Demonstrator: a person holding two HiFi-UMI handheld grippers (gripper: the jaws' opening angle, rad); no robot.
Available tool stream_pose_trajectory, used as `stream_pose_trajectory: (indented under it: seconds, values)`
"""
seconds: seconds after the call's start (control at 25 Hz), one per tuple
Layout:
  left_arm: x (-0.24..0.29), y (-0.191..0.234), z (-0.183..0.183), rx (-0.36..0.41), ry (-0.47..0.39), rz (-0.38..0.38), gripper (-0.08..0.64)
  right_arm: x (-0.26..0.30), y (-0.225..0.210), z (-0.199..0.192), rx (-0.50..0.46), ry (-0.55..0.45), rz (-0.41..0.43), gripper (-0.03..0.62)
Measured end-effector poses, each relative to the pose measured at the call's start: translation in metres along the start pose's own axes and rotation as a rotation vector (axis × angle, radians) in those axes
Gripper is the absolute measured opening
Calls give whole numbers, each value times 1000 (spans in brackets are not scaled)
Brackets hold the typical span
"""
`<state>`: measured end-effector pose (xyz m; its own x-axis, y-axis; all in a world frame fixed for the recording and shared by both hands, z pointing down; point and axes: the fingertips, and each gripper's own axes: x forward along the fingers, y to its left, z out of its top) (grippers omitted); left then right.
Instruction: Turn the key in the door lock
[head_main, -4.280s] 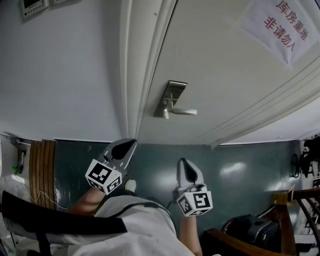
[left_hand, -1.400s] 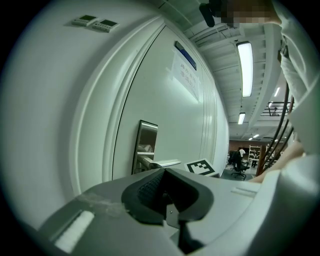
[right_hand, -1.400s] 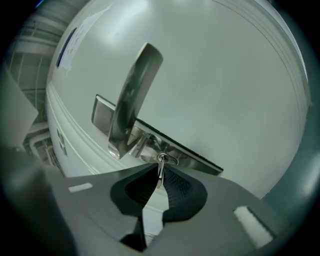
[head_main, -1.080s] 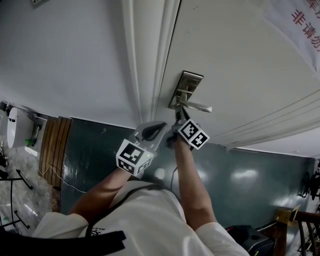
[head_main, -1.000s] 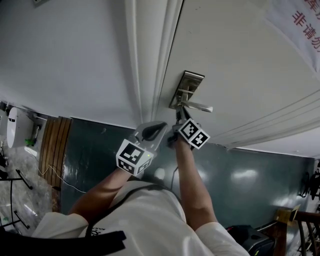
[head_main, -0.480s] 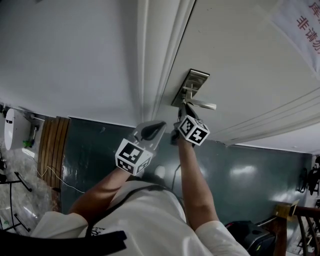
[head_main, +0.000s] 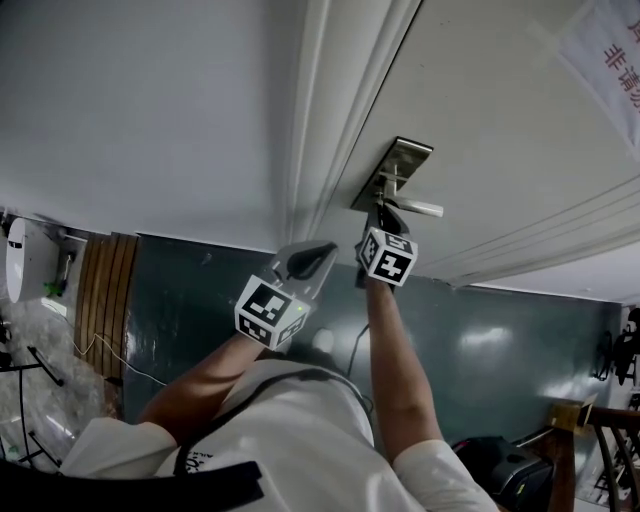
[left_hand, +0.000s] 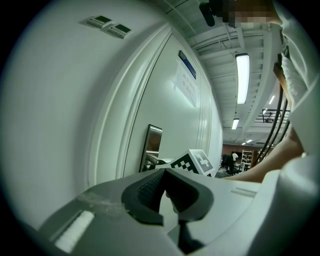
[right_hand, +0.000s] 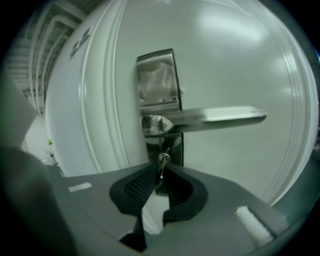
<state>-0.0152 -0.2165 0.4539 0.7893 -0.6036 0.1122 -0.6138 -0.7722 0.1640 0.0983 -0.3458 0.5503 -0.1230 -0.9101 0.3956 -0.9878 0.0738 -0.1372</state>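
Note:
A steel lock plate with a lever handle is fixed on the white door. A small key sticks out of the keyhole below the lever. My right gripper reaches up to it with the key's head between its pads, and its jaws are opening. In the head view this gripper sits right under the lock plate. My left gripper hangs lower left, away from the door frame, shut with nothing in it. From its own view I see its jaws, the plate and the right gripper's marker cube.
The white door frame runs beside the lock's left edge. A paper notice with red print hangs on the door at the upper right. Dark green floor lies below, with wooden slats at the left.
My right gripper has rolled at the lock, its marker cube turning and shifting slightly right. The left gripper has drifted a little. Several seconds ago both hung low, far from the door.

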Motion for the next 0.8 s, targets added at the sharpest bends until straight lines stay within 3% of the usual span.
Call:
stream_pose_trajectory:
  seconds: [0.48, 0.68, 0.8]
  values:
    - [-12, 14, 3, 5, -4, -3, 5, 3, 9, -1, -435, 49, -121, 61]
    - [-14, 15, 1, 9, 4, -8, 5, 4, 14, -3, -833, 68, -192, 49]
    - [-16, 13, -3, 10, 12, -12, 5, 3, 19, -6, -1024, 83, -198, 55]
